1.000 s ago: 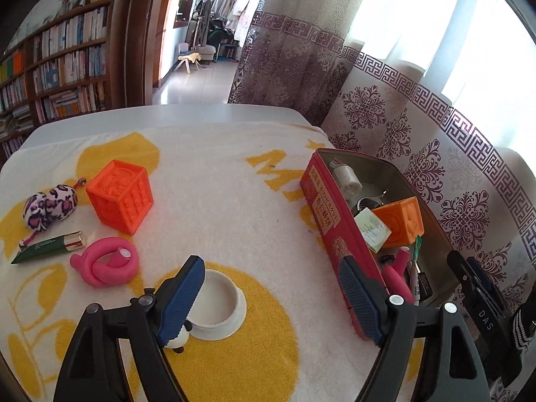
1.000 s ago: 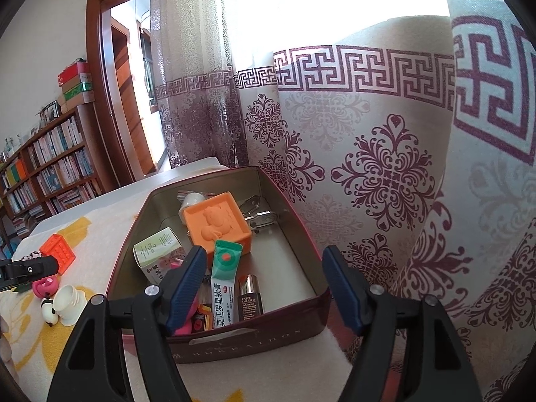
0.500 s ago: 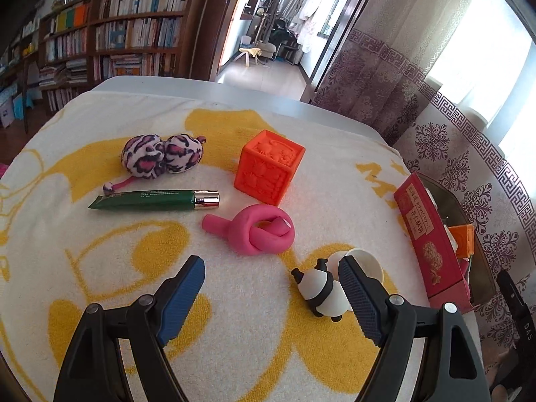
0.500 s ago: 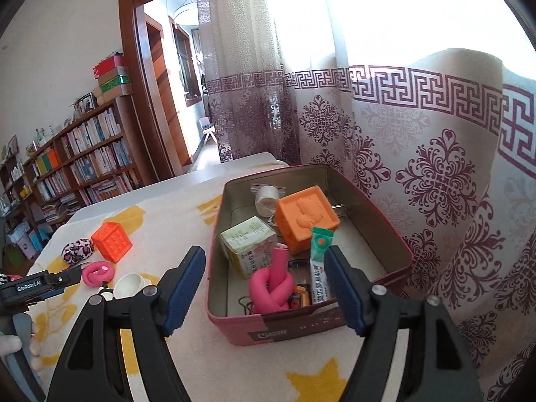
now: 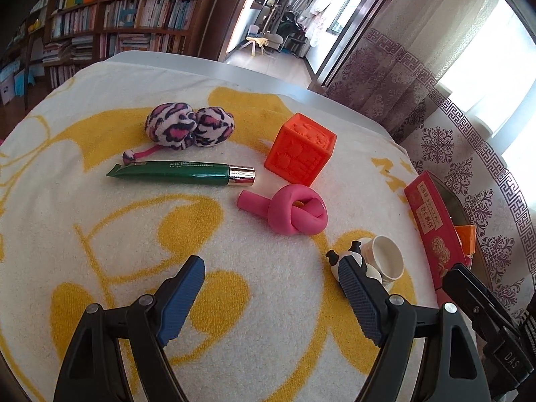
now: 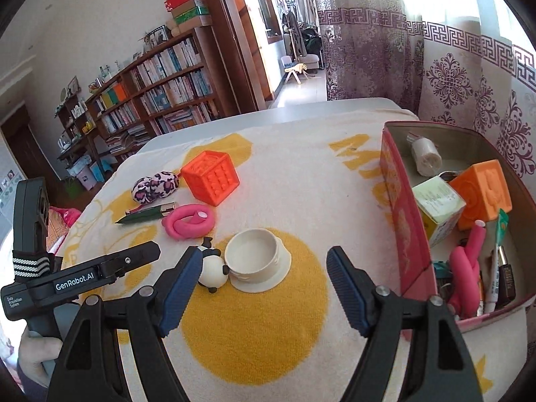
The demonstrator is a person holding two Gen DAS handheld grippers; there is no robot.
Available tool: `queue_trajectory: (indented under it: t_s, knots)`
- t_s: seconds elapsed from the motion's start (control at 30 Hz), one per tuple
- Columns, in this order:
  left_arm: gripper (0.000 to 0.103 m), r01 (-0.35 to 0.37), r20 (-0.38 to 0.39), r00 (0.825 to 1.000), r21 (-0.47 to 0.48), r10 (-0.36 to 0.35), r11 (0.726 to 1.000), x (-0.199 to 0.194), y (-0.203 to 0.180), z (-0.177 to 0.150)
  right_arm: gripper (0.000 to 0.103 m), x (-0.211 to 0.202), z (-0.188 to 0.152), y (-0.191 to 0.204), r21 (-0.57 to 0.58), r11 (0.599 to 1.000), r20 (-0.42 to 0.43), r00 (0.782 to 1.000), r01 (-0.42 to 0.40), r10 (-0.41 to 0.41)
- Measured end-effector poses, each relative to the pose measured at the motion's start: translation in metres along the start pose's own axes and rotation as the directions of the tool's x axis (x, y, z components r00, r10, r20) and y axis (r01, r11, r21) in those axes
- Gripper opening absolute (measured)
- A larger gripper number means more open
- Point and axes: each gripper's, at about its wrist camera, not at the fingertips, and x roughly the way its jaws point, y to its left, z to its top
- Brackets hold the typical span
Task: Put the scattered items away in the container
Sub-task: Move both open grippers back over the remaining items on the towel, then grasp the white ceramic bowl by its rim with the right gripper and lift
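Scattered on the yellow-and-white towel lie a leopard plush (image 5: 189, 125), a green tube (image 5: 181, 171), an orange cube (image 5: 299, 147) and a pink knotted toy (image 5: 294, 209). My left gripper (image 5: 270, 268) hangs open and empty just in front of the knot. A white cup (image 6: 256, 258) and a panda figure (image 6: 211, 268) sit side by side, and my right gripper (image 6: 264, 258) hovers open over them, holding nothing. The red tin (image 6: 402, 207) stands at the right, with an orange block (image 6: 482, 194), a small box, a pink knot and tubes inside.
The left tool's black body (image 6: 83, 278) and a hand reach in low at the left of the right wrist view. Patterned curtains (image 6: 469, 77) hang close behind the tin. Bookshelves (image 5: 134, 16) and a doorway lie beyond the table's far edge.
Both views have swung left, away from the tin. The left gripper now faces the scattered toys and the right gripper faces the cup and panda. Both stay empty.
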Motion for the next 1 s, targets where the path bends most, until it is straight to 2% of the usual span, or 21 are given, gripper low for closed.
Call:
queue_trajectory:
  t_s: [0.23,0.4,0.53,0.67,0.7,0.73,0.83,1.0]
  knots:
    - [0.084,0.0,-0.004,1.0,-0.003,0.0,1.0,0.0,-0.001,-0.002,0.08,0.042,0.01,0.009,-0.006,1.0,-0.106,0.994,-0.015,0.014]
    - [0.084,-0.017,-0.011,1.0,0.021,0.017,1.0,0.004,-0.006,-0.005,0.08,0.072,0.013,0.002,0.001,0.998,-0.163,0.985,0.056,-0.055]
    - [0.084,-0.025,-0.013,1.0,0.033,0.026,0.999,0.005,-0.007,-0.006,0.079,0.073,0.009,0.0,-0.026,0.998,-0.153,0.986,0.064,-0.067]
    - [0.084,-0.033,-0.023,0.999,0.054,0.035,0.998,0.008,-0.01,-0.008,0.071,0.069,0.004,0.003,-0.074,0.994,-0.137,0.986,0.08,-0.09]
    - [0.084,-0.034,-0.023,0.999,0.062,0.035,0.997,0.008,-0.012,-0.009,0.065,0.068,0.004,0.002,-0.075,0.994,-0.137,0.987,0.079,-0.089]
    - [0.084,-0.032,-0.021,0.999,0.07,0.034,0.997,0.008,-0.013,-0.009,0.065,0.067,0.004,0.0,-0.078,0.993,-0.135,0.986,0.088,-0.098]
    - [0.084,-0.028,-0.008,1.0,0.085,0.029,0.996,0.004,-0.017,-0.011,0.065,0.064,0.004,-0.005,-0.047,0.997,-0.135,0.989,0.063,-0.069]
    - [0.084,-0.011,0.008,1.0,0.131,0.01,0.991,0.003,-0.029,-0.014,0.065,0.048,0.013,-0.014,0.041,0.998,-0.082,0.996,-0.04,0.044]
